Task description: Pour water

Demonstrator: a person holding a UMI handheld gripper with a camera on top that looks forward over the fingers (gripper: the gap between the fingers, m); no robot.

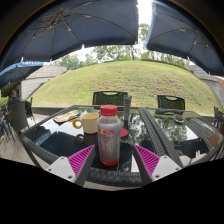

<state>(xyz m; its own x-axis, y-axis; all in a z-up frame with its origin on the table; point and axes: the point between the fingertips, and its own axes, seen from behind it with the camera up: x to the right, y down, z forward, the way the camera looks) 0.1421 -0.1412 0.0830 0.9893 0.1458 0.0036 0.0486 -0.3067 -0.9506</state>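
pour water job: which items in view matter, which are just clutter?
Job:
- bottle, red cap, upright between the claw fingers, gaps either side
- yellow mug, just beyond the bottle

Clutter:
- chairs past the glass table
- umbrellas overhead

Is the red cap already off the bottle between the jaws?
No. The red cap sits on top of the bottle, which stands upright on the glass table between the open jaws.
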